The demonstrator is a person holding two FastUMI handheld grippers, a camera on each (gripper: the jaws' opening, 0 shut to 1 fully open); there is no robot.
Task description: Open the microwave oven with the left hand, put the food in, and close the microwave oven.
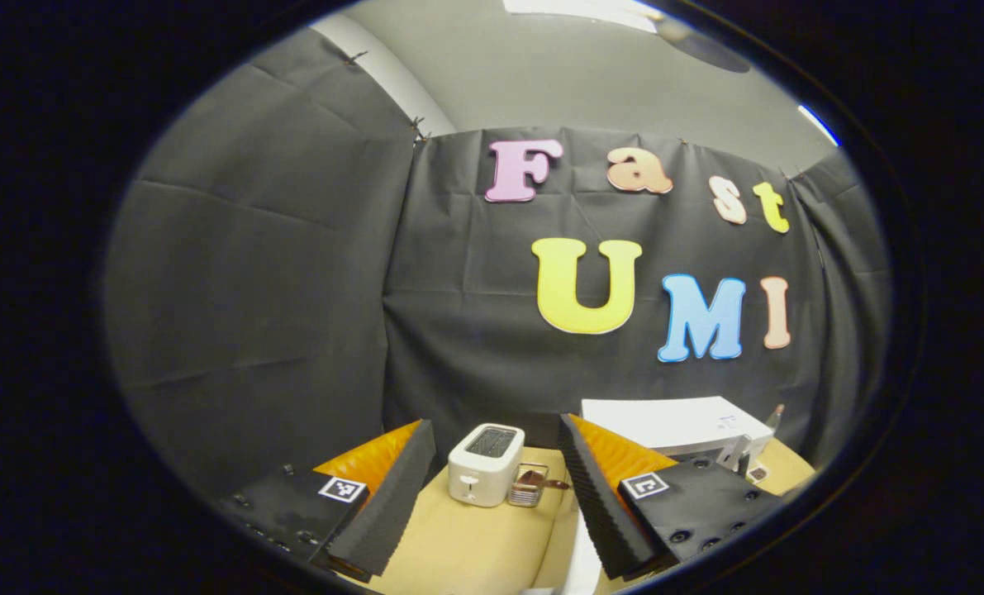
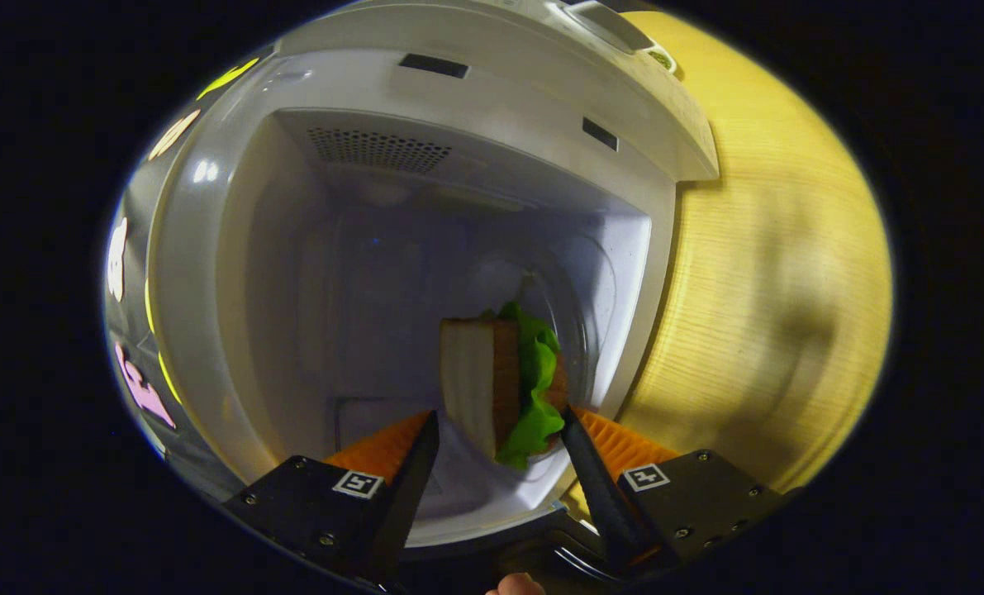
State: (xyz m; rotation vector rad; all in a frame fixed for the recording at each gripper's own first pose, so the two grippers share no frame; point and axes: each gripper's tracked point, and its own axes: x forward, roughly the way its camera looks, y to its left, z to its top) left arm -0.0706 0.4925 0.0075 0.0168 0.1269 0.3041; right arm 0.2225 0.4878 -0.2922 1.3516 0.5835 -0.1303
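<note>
Sandwich at the microwave mouth
The right gripper (image 2: 500,421) points into the open microwave oven (image 2: 492,149), fingers wide around the sandwich (image 2: 500,380); the left gripper (image 1: 498,434) stands wide, holding nothing, facing a toaster (image 1: 485,464).

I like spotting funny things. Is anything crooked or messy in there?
Nothing is spilled or broken. One oddity: the sandwich stands on edge between the right gripper fingers, lettuce hanging out one side, at the mouth of the open microwave. The toaster stands upright on the table.

One microwave (image 2: 425,207), one sandwich (image 2: 504,380), one toaster (image 1: 485,464), one wooden table (image 1: 467,545), two grippers (image 1: 496,496) (image 2: 500,463)
</note>
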